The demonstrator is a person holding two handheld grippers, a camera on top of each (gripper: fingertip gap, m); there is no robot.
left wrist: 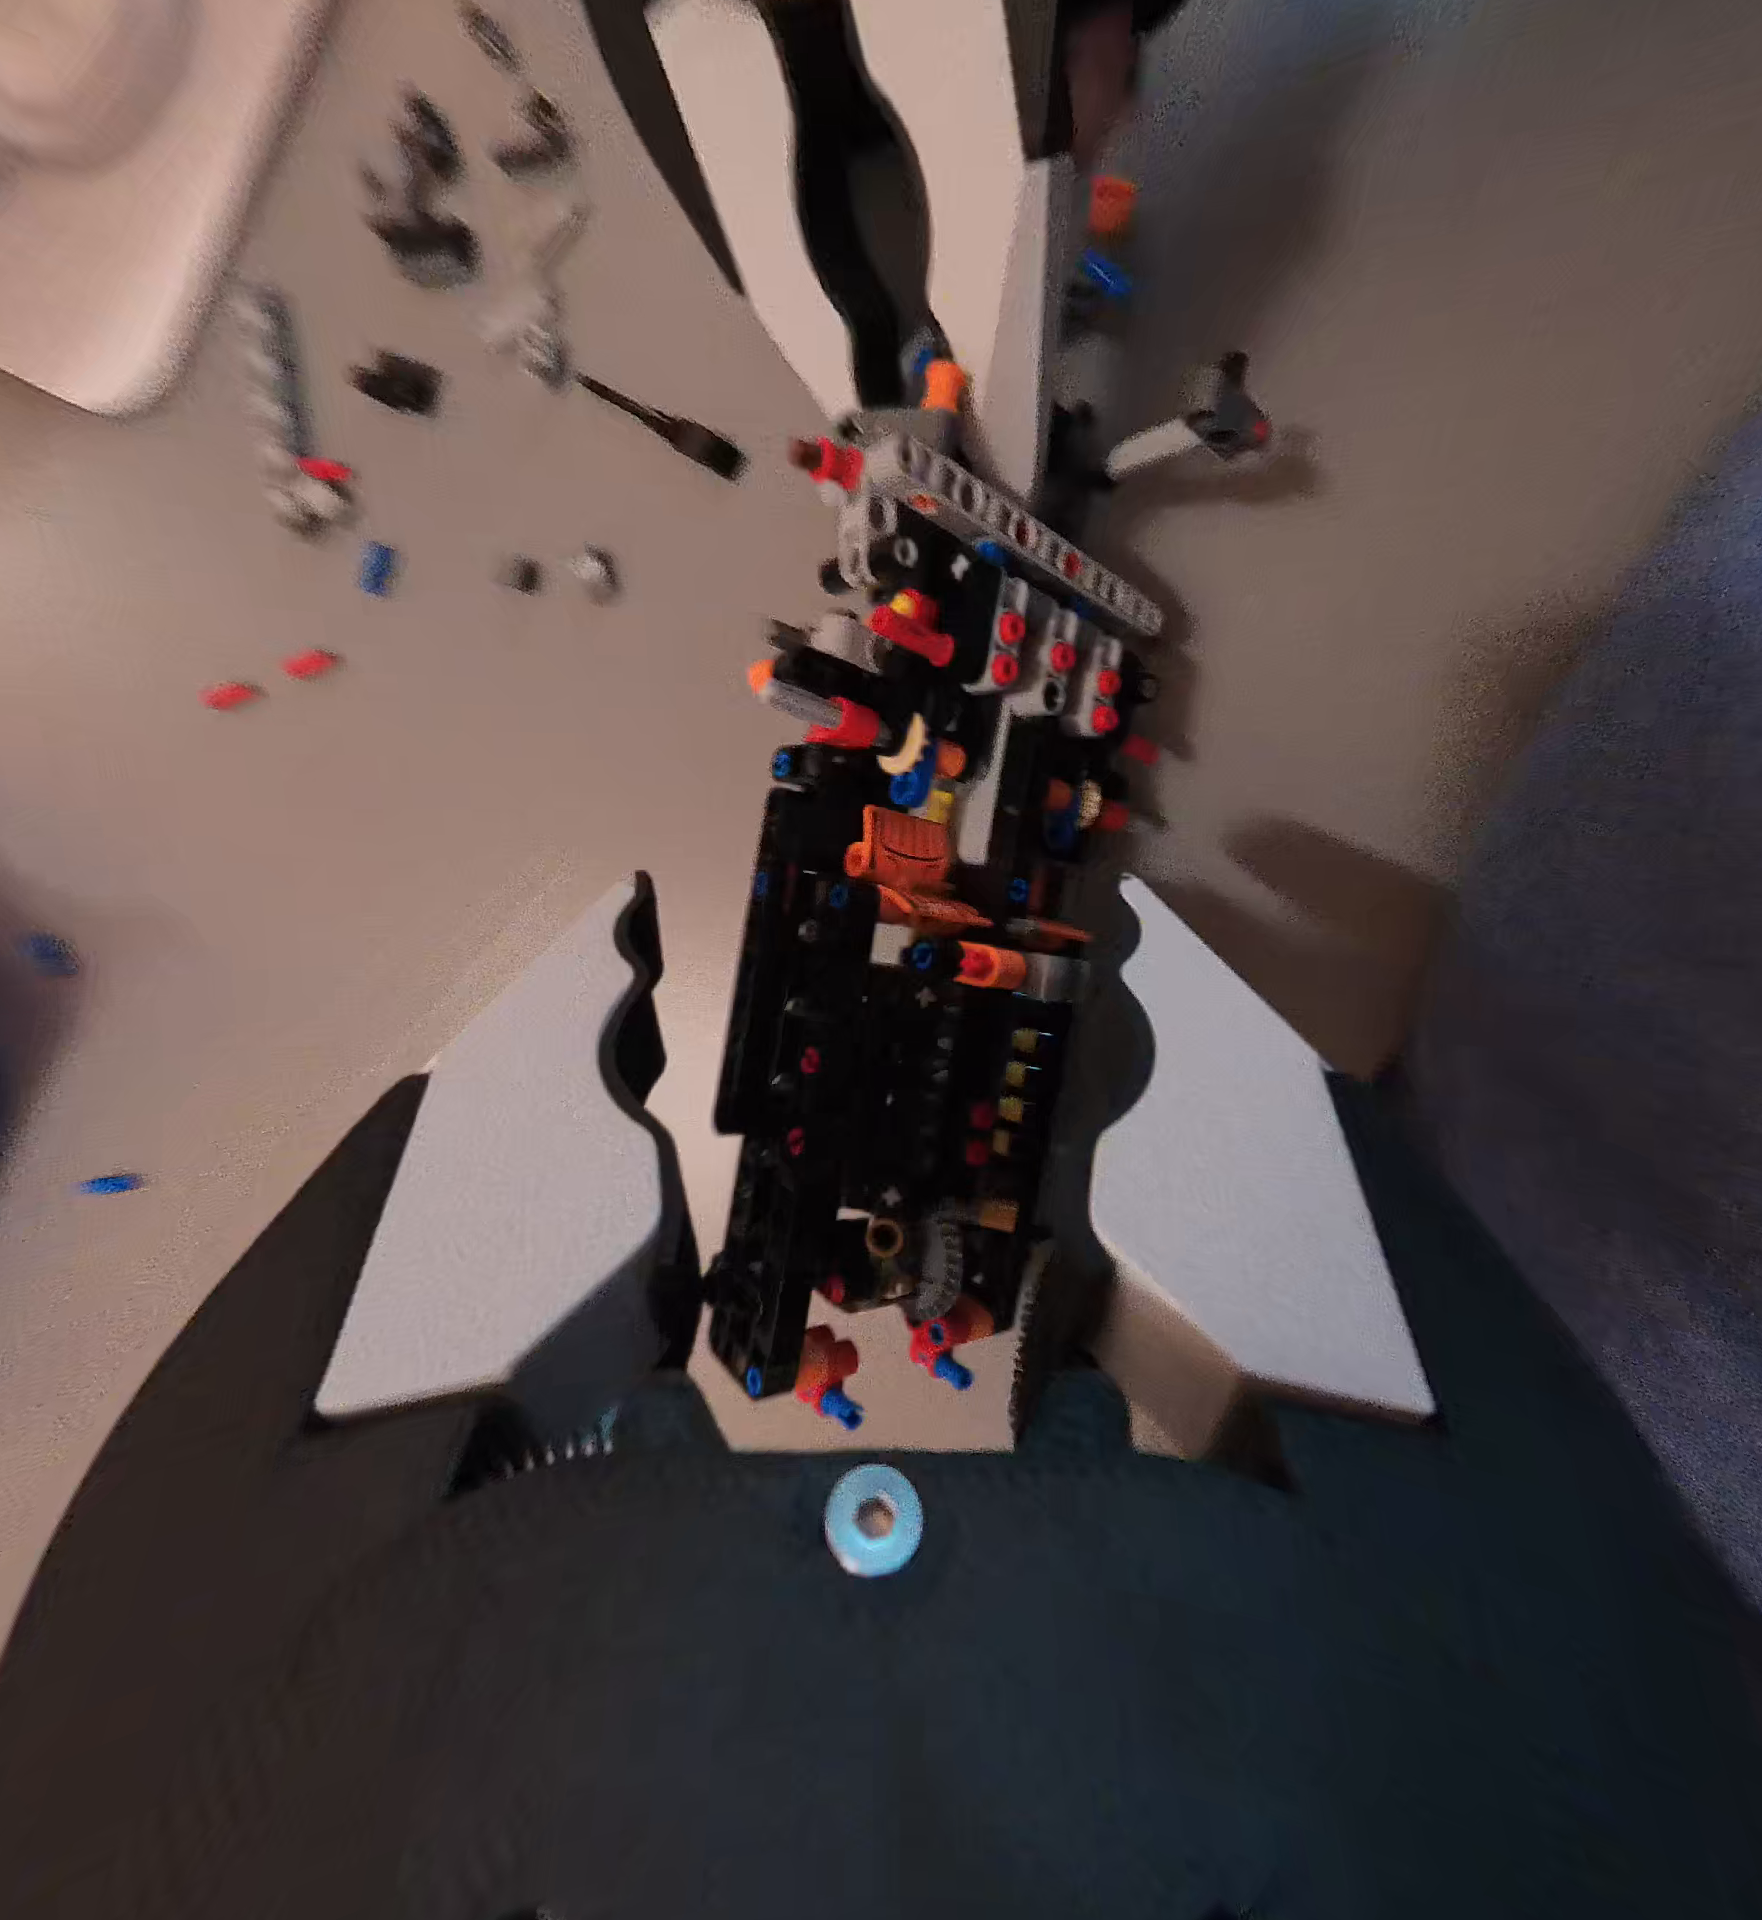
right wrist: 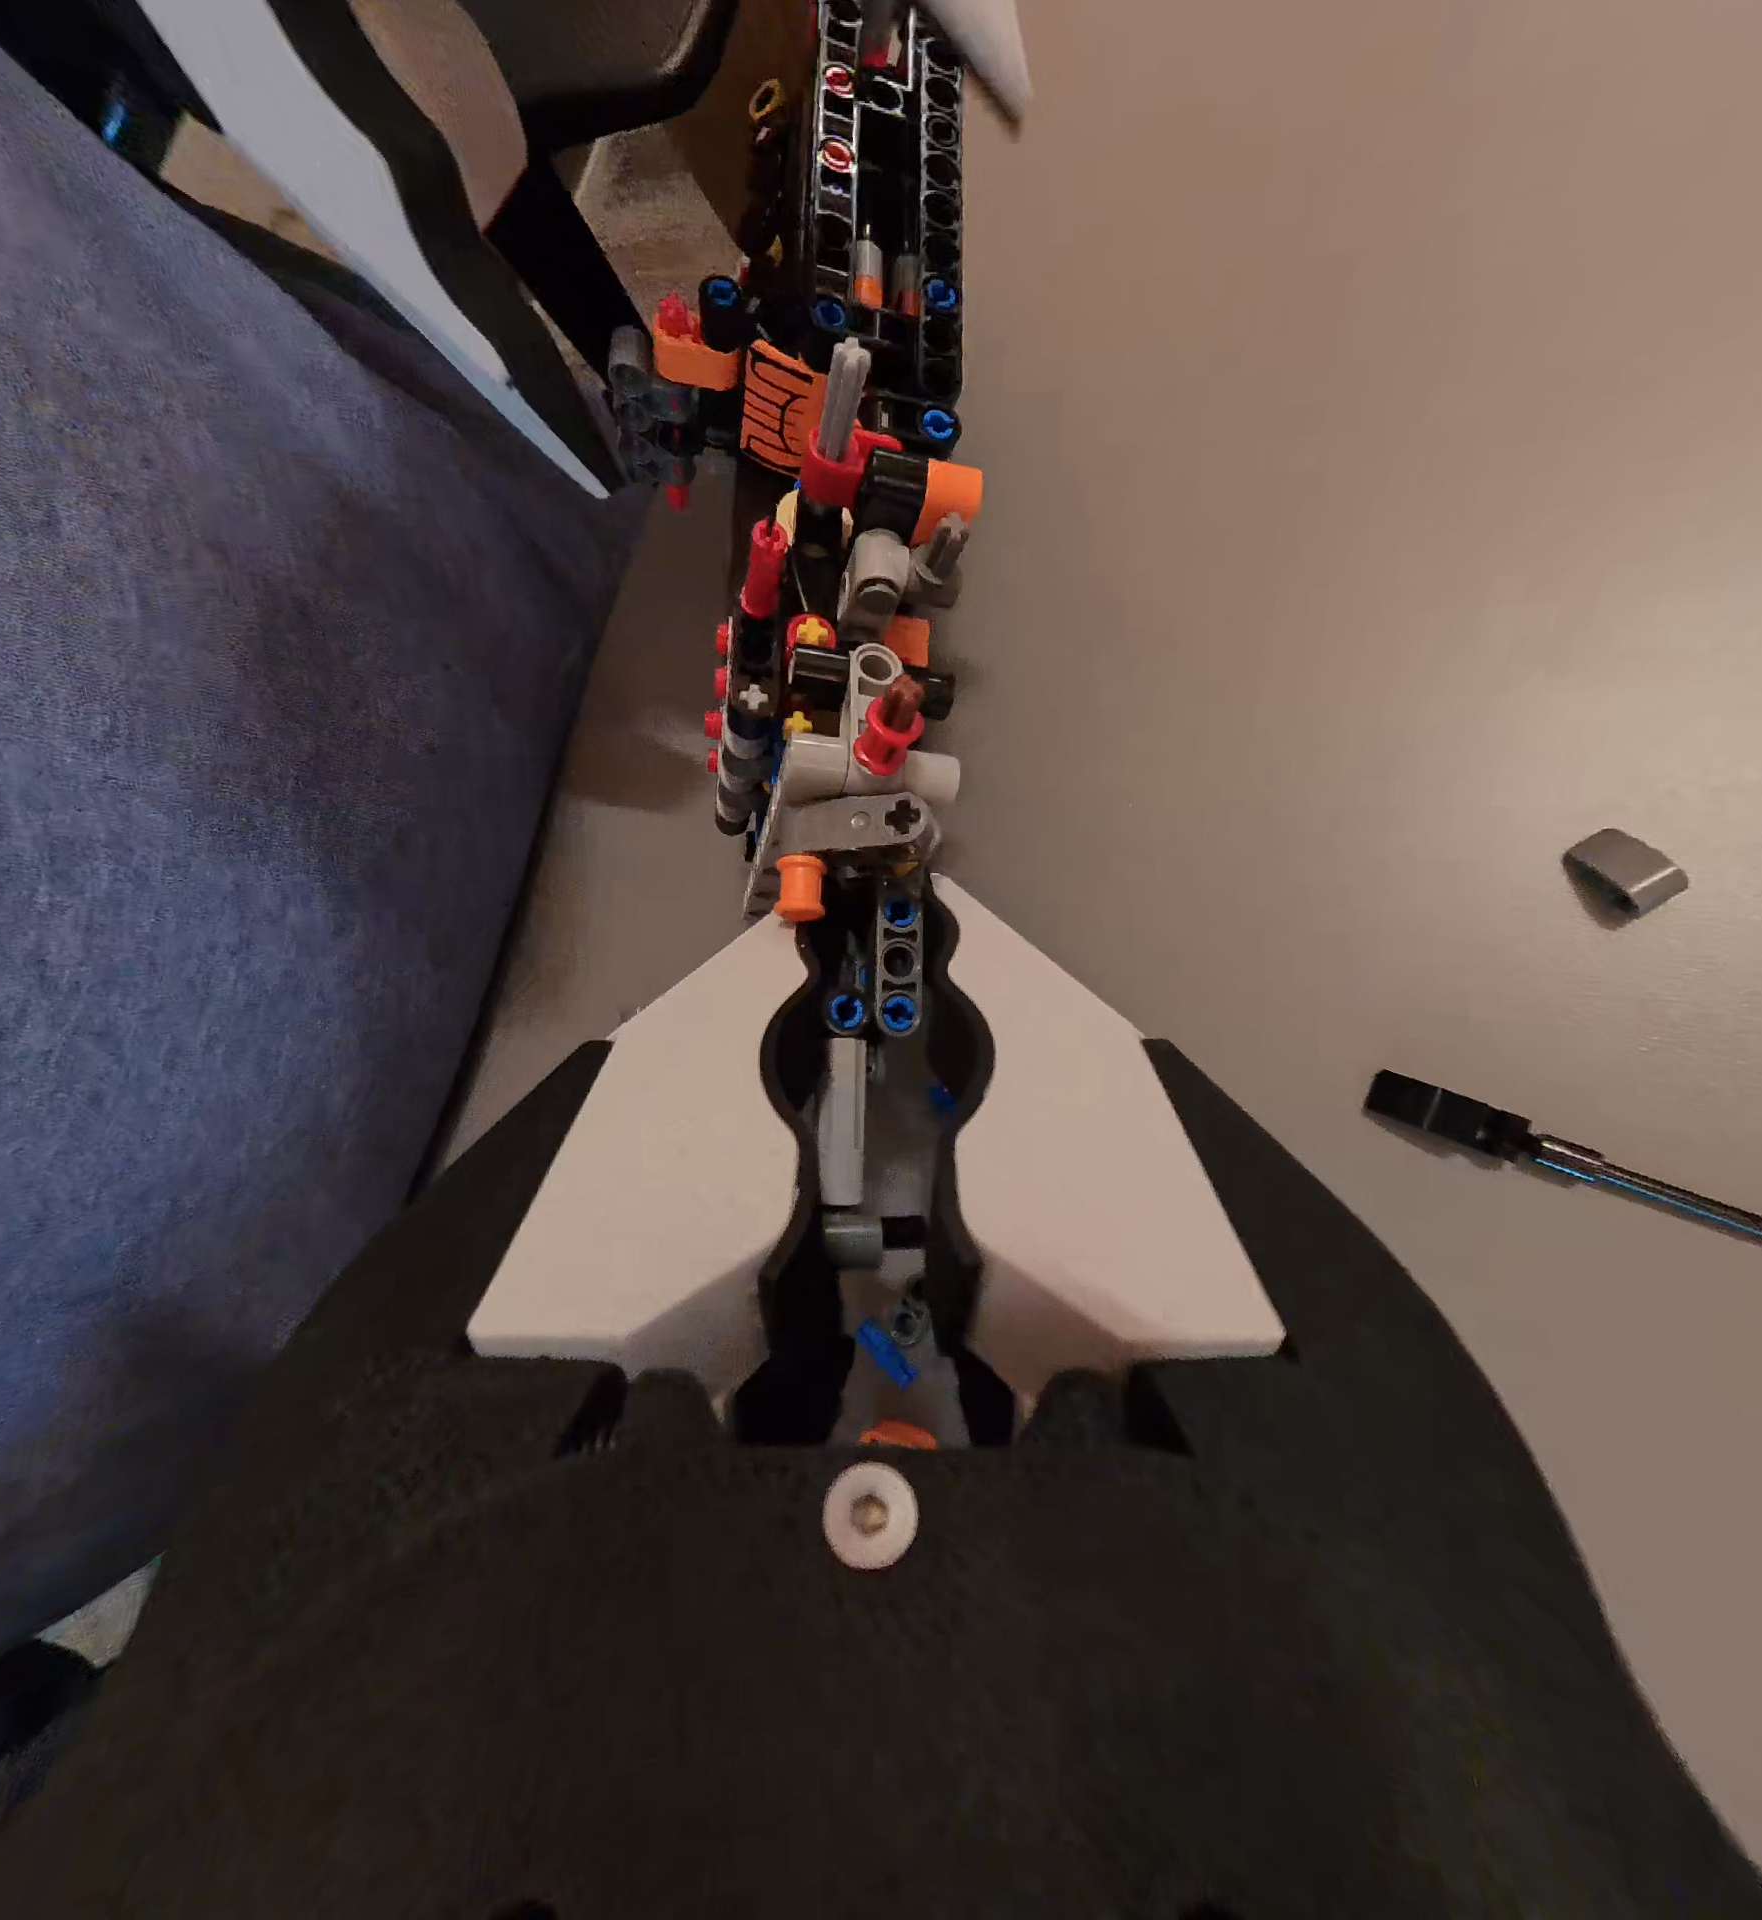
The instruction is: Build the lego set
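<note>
Black studded lego assembly [left wrist: 918, 1039] clamped endwise between both scalloped tongs [right wrist: 877, 1039].

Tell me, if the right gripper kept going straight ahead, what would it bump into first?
Probably the lego model itself: the right gripper already has its near end between its fingers. Beyond the model's far end sits the left gripper.

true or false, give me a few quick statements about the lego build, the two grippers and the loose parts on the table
1. Both grippers hold the lego build from opposite ends. True.
2. The right gripper is wide open and holds nothing. False: its fingers close on the build's end.
3. A black-handled tool lies on the table. True.
4. The left gripper holds a single blue pin. False: it holds the build.
5. Loose red pieces lie on the table. True.
</note>
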